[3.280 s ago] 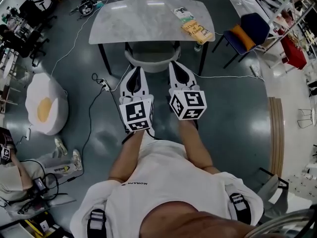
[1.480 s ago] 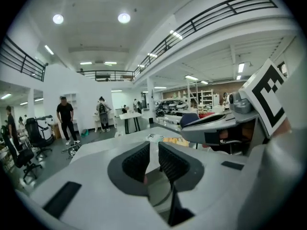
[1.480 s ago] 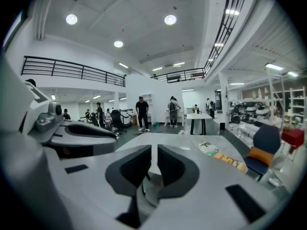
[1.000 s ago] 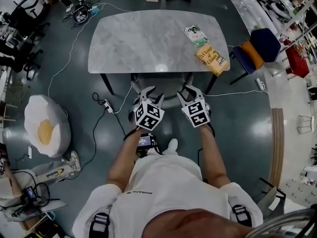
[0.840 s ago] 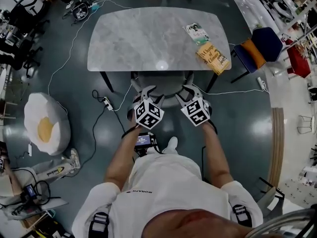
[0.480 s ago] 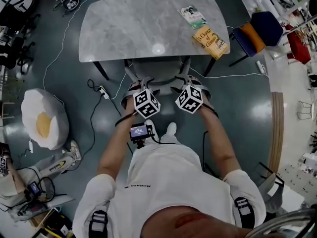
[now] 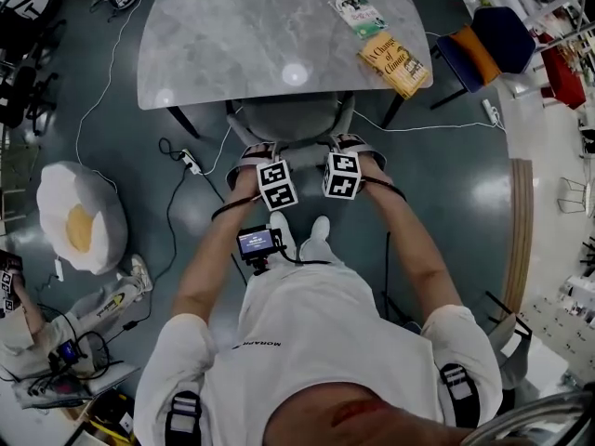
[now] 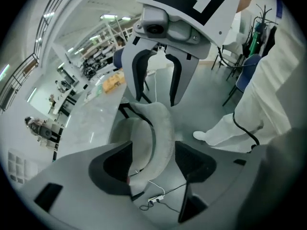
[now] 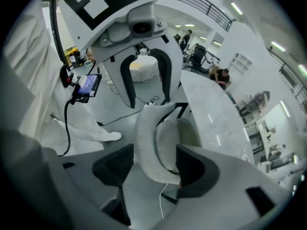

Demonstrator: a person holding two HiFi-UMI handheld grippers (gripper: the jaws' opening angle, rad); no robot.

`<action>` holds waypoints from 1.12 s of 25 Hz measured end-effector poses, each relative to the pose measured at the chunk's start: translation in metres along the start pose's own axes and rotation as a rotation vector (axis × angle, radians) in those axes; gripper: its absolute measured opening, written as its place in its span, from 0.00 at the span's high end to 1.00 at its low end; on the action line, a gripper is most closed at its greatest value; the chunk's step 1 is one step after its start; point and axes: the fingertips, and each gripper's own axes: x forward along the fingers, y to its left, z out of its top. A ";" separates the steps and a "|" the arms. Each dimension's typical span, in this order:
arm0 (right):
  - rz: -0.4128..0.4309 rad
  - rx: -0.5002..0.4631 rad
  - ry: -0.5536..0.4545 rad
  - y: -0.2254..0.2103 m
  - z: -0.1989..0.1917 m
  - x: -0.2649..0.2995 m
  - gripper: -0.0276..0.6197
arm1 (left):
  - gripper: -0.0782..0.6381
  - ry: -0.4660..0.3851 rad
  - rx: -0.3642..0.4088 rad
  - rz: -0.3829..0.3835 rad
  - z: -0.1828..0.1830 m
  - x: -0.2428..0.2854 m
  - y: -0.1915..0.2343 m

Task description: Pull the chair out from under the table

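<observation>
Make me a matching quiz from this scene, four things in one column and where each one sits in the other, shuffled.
1 grey chair
2 yellow book
3 egg-shaped cushion
4 blue chair

A on the table
B on the floor, head view's left
C seat tucked under the table
D off the table's right end

Pairs: 1-C, 2-A, 3-B, 4-D

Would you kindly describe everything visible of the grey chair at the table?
The chair is grey, with a curved, fabric-looking backrest and dark frame. It stands upright, its seat partly tucked under the marble-look table. The left gripper and right gripper straddle the backrest's top edge, their fingers opening around it, not clamped.
</observation>
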 end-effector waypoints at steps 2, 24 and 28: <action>0.026 -0.020 0.014 0.006 -0.004 0.009 0.53 | 0.51 0.010 0.025 -0.028 -0.002 0.009 -0.005; 0.046 -0.140 0.154 0.033 -0.039 0.110 0.52 | 0.55 0.170 0.209 -0.006 -0.043 0.105 -0.027; 0.000 -0.183 0.162 0.028 -0.040 0.115 0.64 | 0.64 0.189 0.255 0.006 -0.044 0.110 -0.028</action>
